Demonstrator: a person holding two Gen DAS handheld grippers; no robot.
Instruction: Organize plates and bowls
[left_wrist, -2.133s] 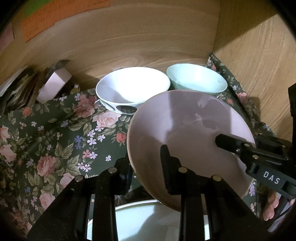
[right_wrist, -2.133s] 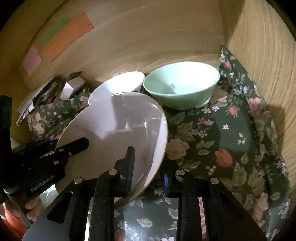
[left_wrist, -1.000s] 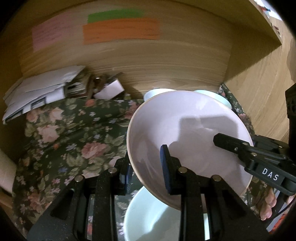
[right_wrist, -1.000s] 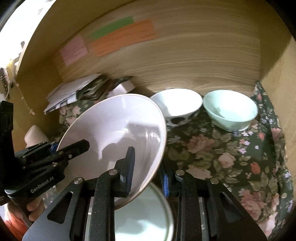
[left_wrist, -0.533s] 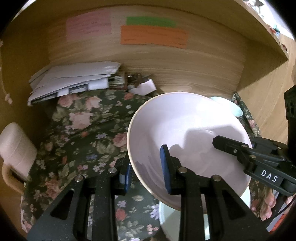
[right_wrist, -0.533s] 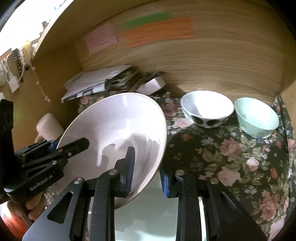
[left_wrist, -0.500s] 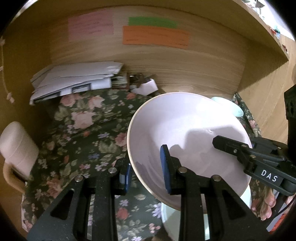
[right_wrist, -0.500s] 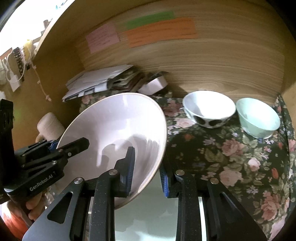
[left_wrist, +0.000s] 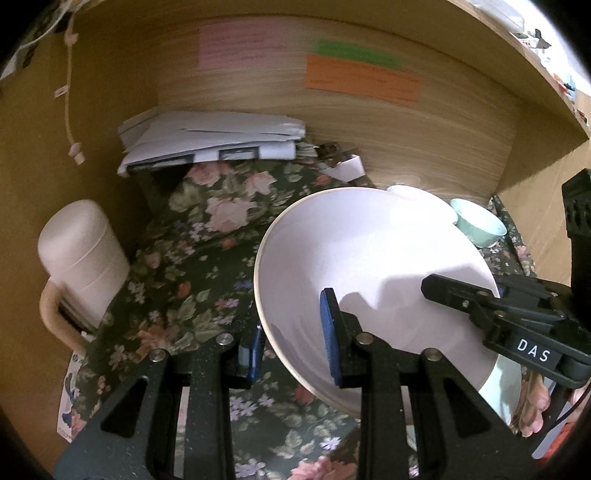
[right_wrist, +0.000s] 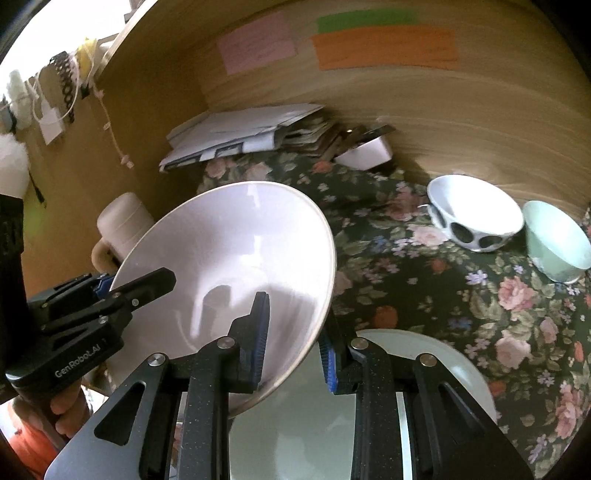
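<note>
Gripping from both sides: the left tool (left_wrist: 291, 343) is clamped on the near-left rim of the pale pink bowl (left_wrist: 369, 273), one blue pad inside the wall and one outside. The right tool (right_wrist: 293, 347) pinches the opposite rim the same way, jaws drawn tight on the ceramic. Each tool shows up in the other's camera, biting the far edge.

That bowl hangs tilted in the air between them, its opening tipped toward the cameras, clear of the floral cloth (right_wrist: 461, 295) that covers the desk. Directly beneath it sits a pale plate (right_wrist: 424, 362), near the front edge. Further back on the right, a white bowl with dark spots (right_wrist: 476, 218) and a mint-green bowl (right_wrist: 557, 240) stand just beside each other against the wooden back wall (right_wrist: 443, 107). Off to the left there is a cream mug (left_wrist: 77, 254), with a heap of papers (left_wrist: 214, 136) behind it.

My read: this is the carry stage, with the landing spot not yet settled, possibly the plate below or the open cloth on the left. To do it well, both tools need to travel together at one pace; any drift apart and a rim could slip out of a thin pad grip. Levelling the bowl before lowering looks wise, then setting the base down flat, then letting go on both sides together. Watch the mug on the left.
</note>
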